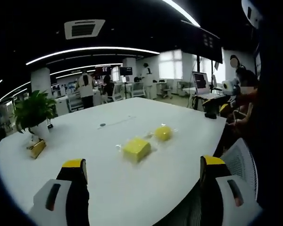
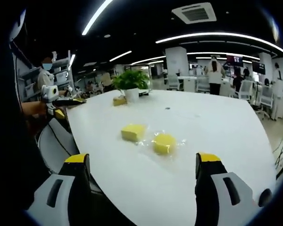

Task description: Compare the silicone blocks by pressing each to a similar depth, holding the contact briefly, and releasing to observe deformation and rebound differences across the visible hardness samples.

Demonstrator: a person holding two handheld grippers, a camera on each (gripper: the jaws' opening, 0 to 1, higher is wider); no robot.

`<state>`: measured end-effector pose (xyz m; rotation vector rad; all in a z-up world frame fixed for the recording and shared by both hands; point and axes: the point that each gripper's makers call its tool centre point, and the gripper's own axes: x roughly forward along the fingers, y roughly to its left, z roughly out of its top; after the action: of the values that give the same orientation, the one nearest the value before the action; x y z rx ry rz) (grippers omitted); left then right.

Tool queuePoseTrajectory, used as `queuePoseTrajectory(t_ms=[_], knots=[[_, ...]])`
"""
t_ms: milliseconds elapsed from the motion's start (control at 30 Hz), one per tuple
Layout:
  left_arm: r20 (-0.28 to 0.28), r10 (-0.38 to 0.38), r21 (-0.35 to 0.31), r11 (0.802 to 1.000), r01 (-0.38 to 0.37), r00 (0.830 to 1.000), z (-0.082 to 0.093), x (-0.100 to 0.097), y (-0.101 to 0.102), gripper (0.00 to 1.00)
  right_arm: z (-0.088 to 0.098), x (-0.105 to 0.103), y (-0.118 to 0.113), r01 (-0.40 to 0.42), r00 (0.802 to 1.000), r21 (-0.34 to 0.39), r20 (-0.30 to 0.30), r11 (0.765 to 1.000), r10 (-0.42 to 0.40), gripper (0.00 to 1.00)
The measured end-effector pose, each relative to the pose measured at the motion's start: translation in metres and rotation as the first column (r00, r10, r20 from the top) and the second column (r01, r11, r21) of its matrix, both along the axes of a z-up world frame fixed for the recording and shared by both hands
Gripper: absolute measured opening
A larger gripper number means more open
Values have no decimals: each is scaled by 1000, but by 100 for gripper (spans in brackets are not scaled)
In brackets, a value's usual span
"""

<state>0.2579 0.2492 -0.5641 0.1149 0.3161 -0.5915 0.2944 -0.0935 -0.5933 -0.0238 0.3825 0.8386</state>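
Samples are found mid-frame on the white counter (image 2: 226,141): a square yellow block (image 2: 133,132) beside a round yellow block (image 2: 164,143). Right gripper (image 2: 144,174) and left gripper (image 1: 144,172) are held wide, empty, short of both; the right appears nearer.

The left gripper (image 1: 144,176) is built with two black jaws capped in yellow at the tips and backed by white housings, each marked with a dark oblong slot. The right gripper (image 2: 144,172) is finished identically: black jaws, yellow caps, white slotted housings.
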Motion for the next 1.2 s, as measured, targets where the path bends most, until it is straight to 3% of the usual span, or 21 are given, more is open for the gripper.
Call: queuePoseTrajectory(t_ms=[267,400,533,733,867,900,933,1000,1033,1100,1200], knots=[[-7,4,1,1000,-4,1000,-4,-3,6,99,-2,1,-13,49,999,18,-23,999,-48,85],[-32,13,-2,1000,-13,999,-11,-6,8,99,-10,-5,-21,50,999,-18,11,999,-50,85],[-52,35,-5,999,-35,998,-20,-10,16,99,-24,-12,-27,65,996,-17,-52,998,-66,85],[-71,33,-12,999,-34,997,-21,-7,16,98,-28,-11,-35,93,994,-14,-62,996,-94,83],[-112,15,-16,1000,-17,994,-23,-2,5,99,-30,-11,-41,106,991,-23,-76,994,-108,83],[-138,5,-28,1000,-9,990,-25,-2,1,99,-28,-10,-42,111,991,-20,-76,994,-112,83],[-173,20,-90,995,-36,985,-23,3,-5,99,-27,-10,-42,113,991,-19,-74,993,-114,83],[-172,16,-222,973,-55,985,-11,14,-17,99,-26,-9,-42,115,991,-18,-70,993,-116,83],[-190,13,-254,965,-62,982,-9,17,-21,99,-25,-9,-43,115,991,-23,-67,993,-116,82],[-196,16,-294,953,-74,980,-2,29,-27,96,-25,-9,-43,114,991,-29,-70,993,-116,82],[-203,-18,-290,956,-42,979,0,43,-38,94,-21,-9,-45,114,991,-28,-62,993,-115,80]])
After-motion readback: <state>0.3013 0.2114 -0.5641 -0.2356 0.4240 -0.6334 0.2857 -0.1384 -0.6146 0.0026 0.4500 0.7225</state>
